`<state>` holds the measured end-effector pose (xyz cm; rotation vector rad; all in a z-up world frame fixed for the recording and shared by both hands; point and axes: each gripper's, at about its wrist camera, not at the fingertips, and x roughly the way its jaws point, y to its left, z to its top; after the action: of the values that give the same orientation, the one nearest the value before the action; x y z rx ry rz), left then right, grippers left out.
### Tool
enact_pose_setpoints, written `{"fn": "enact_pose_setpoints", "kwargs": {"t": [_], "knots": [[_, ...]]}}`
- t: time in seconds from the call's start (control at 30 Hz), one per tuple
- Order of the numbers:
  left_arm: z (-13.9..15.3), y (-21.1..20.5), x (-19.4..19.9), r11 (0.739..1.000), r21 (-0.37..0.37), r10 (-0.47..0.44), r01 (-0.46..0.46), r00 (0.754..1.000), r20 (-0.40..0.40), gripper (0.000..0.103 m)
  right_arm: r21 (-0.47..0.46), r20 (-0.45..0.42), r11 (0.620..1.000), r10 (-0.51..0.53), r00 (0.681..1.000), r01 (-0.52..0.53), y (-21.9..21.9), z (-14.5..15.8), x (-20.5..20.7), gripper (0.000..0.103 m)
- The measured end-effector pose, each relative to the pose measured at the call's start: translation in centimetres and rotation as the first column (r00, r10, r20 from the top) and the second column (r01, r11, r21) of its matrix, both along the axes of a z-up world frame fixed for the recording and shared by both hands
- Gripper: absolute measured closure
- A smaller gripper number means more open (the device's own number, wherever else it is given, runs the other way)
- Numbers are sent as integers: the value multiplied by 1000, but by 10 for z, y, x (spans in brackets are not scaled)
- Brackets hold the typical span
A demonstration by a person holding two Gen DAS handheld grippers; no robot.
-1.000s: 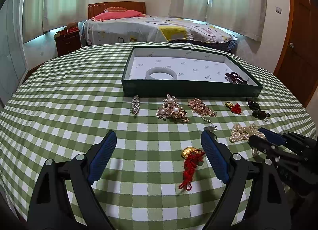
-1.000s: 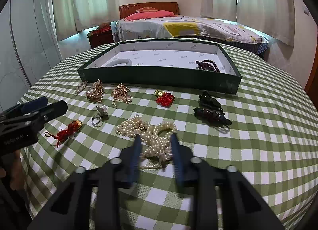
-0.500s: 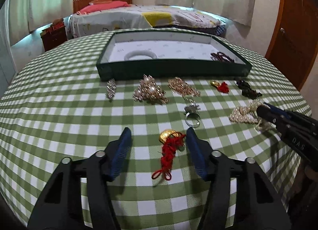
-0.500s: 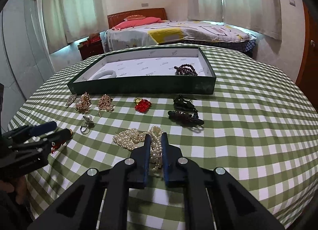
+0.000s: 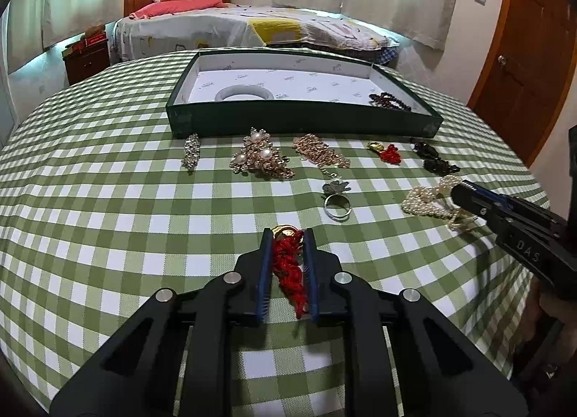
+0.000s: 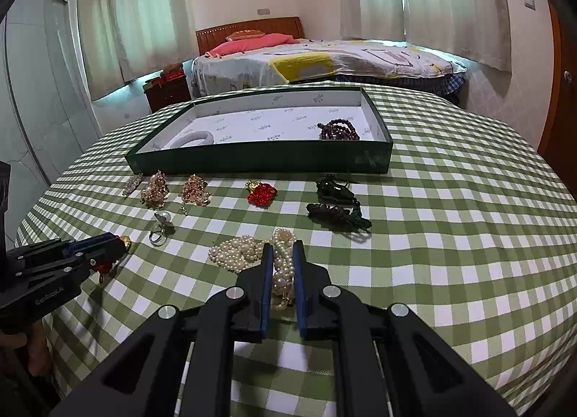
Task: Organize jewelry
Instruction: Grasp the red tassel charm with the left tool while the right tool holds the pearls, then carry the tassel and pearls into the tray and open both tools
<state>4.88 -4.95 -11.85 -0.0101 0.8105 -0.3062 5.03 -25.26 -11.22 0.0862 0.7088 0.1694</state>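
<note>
My left gripper [image 5: 287, 236] is shut on a red knotted tassel with a gold charm [image 5: 286, 265] lying on the green checked tablecloth. My right gripper [image 6: 282, 249] is shut on a white pearl necklace [image 6: 245, 253], which also shows in the left wrist view [image 5: 429, 200]. A dark green tray [image 5: 303, 121] with a white lining stands behind, holding a white bangle [image 5: 244, 94] and dark red beads [image 5: 389, 99]. Each gripper shows in the other's view, the left [image 6: 122, 241] and the right [image 5: 458, 191].
Between tray and grippers lie a silver brooch [image 5: 191, 153], a pearl-and-gold brooch [image 5: 261, 159], a gold chain piece [image 5: 321, 155], a ring [image 5: 337, 206], a small red charm [image 5: 387, 153] and dark green ornaments [image 5: 434, 161]. A bed [image 5: 252, 31] stands beyond the round table.
Both grippers have closed: the left onto the red tassel, the right onto the pearl necklace. The left gripper moved forward over the tassel.
</note>
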Motion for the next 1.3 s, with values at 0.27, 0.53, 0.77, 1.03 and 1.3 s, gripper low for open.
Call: {"fn": "enact_pose_setpoints", "kwargs": {"t": [0.27,0.53,0.77,1.03,1.3], "knots": [[9,2,-2,1000,0,13,-13,999,46,87,1,24,1000,-2,1000,2,-1,6,-4,91],[24,6,-5,1000,-2,18,-18,993,113,88,2,89,1000,-4,996,4,0,22,-9,91],[33,7,-3,1000,-11,25,-24,989,143,88,-10,123,1000,3,992,-2,4,33,-11,91],[43,8,2,999,-19,30,-27,985,170,88,-6,150,1000,0,989,1,5,45,-13,92],[53,10,13,998,-50,35,-27,985,167,88,5,179,1000,-3,984,2,4,61,-11,92]]}}
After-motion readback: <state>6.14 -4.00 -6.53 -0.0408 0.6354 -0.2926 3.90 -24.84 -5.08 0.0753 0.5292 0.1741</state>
